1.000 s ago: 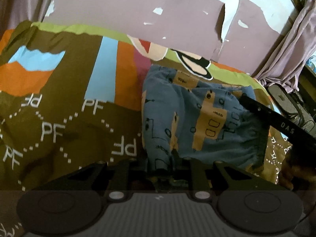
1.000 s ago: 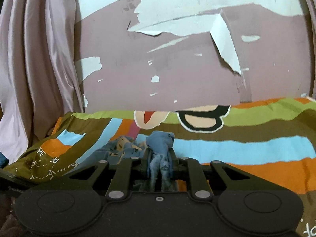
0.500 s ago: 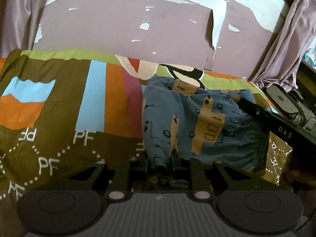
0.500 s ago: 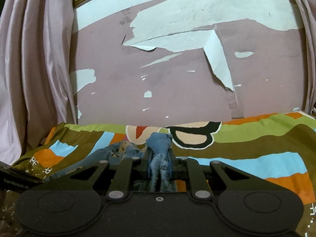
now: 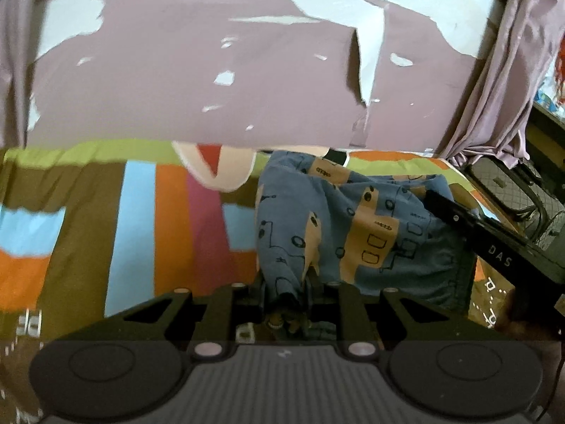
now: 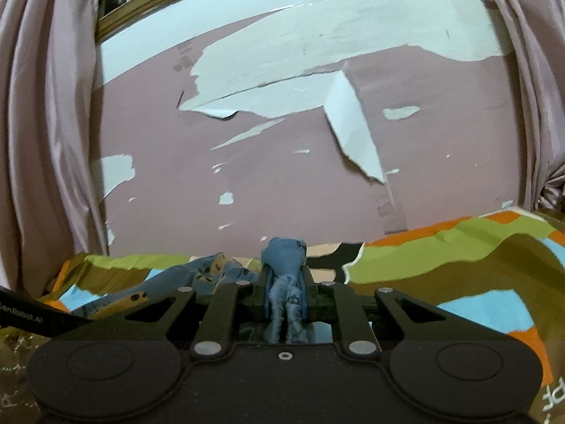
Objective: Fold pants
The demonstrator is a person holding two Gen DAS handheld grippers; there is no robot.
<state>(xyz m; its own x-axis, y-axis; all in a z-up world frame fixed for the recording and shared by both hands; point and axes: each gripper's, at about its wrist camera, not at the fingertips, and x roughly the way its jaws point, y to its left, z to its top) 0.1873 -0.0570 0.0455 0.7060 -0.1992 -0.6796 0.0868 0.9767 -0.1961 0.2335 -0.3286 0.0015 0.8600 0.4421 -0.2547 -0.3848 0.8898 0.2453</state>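
A: Nearest to us, the left gripper [image 5: 287,293] has its jaws pinched on a bunch of the blue cotton pants with tan car prints [image 5: 353,233], and the right gripper [image 6: 286,293] is clamped the same way on another gathered edge of that garment [image 6: 284,258].

B: So we hold the cloth at two points. Which step do we judge this to be?

A: We read it as carrying a fold over: both held edges are up off the striped bedspread in brown, orange, blue and green [image 5: 134,219], while the rest of the pants hangs and pools just beyond the left gripper's fingertips, to their right side.

B: Then the next move, we think, calls for laying both edges down together on the far part of the garment, level with each other, before we let go. Uneven hands would leave a skewed crease.

A: Agreed. Now the count: one pair of pants, two grippers, one bedspread under them.

B: Farther out, beyond both grippers, we see one mauve wall with peeling paint [image 6: 282,162], and a pale lilac curtain [image 6: 46,141] at each side of it, two in all.
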